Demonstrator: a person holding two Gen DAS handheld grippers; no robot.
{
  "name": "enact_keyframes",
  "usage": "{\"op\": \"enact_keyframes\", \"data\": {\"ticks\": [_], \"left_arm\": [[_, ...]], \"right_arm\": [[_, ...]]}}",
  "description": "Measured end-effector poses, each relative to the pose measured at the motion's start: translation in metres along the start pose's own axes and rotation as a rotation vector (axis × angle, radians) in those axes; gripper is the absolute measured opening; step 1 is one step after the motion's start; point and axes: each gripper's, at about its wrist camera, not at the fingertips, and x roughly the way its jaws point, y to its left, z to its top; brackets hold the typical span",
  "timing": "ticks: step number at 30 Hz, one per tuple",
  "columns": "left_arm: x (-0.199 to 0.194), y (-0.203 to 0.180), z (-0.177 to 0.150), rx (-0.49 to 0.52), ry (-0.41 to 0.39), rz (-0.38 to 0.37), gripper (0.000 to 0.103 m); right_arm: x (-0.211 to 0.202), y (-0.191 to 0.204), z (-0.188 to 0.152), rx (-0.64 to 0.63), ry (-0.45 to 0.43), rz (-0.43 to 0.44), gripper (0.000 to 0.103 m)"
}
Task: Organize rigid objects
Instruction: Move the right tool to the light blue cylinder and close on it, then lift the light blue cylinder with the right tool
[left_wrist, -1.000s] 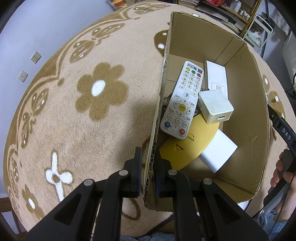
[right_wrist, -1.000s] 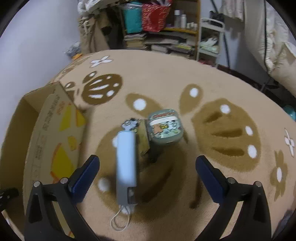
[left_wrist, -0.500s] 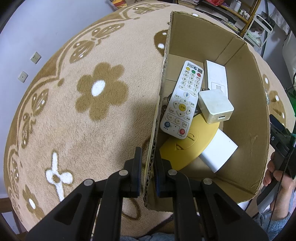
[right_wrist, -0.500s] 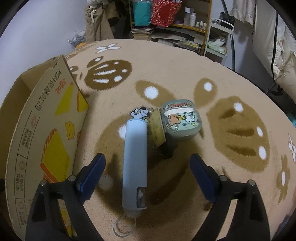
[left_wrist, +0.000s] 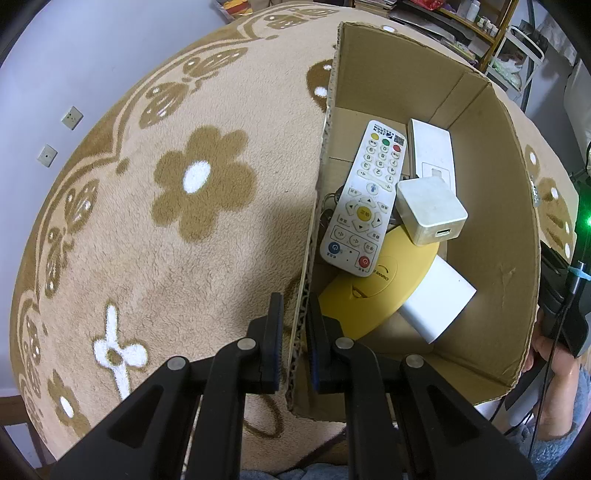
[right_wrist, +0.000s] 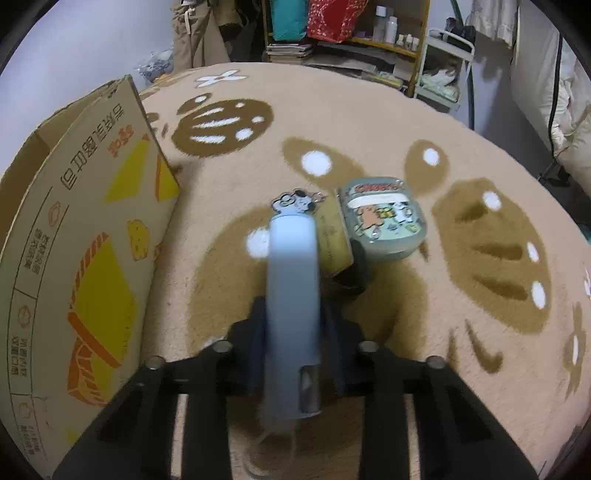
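So the left gripper (left_wrist: 293, 332) is clamped tight on the near wall of the cardboard box (left_wrist: 517, 229), pretty clearly to keep the box from sliding on the fluffy rug while stuff gets dropped in. Inside it there's already a white remote (left_wrist: 364, 199), a white cube charger (left_wrist: 430, 210), a yellow disc (left_wrist: 373, 291) and a couple of flat white blocks, all piled loosely toward the box's 9 o'clock wall.

Over on the other side, the right gripper (right_wrist: 293, 339) is closing its jaws around a pale blue stick-shaped gadget (right_wrist: 291, 288) lying lengthwise on the carpet; it sits right between the pads, and they look to be just about on it. Grabbing it across the narrow width makes sense. A cartoon keychain (right_wrist: 295, 201) is at its 12 o'clock tip, and a little green illustrated case (right_wrist: 384, 221) sits at 2 o'clock, touching a tan card-like thing. The box stands at 9 o'clock.

The rug (right_wrist: 369, 122) is beige plush with brown flowers; cluttered shelves (right_wrist: 369, 33) along the back wall.
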Motion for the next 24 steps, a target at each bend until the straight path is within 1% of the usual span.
{"op": "enact_keyframes", "data": {"ticks": [3,5,7,10,16,21,24], "left_arm": [[0.0,0.0,0.0,0.001,0.0,0.0,0.012],[0.0,0.0,0.0,0.0,0.0,0.0,0.012],[0.0,0.0,0.0,-0.001,0.0,-0.001,0.012],[0.0,0.0,0.0,-0.001,0.0,0.0,0.012],[0.0,0.0,0.001,-0.001,0.0,-0.001,0.012],[0.0,0.0,0.001,-0.003,0.001,-0.003,0.012],[0.0,0.0,0.001,-0.003,0.001,-0.003,0.012]], "right_arm": [[-0.002,0.003,0.0,-0.012,0.005,-0.011,0.029],[-0.006,0.0,0.0,0.011,0.008,0.015,0.029],[-0.013,-0.001,0.002,0.035,-0.007,0.045,0.029],[-0.028,0.001,0.007,0.05,-0.058,0.051,0.029],[-0.061,0.011,0.017,0.055,-0.143,0.117,0.029],[-0.097,0.023,0.026,0.039,-0.253,0.167,0.029],[-0.113,0.031,0.029,0.024,-0.299,0.203,0.029]]}}
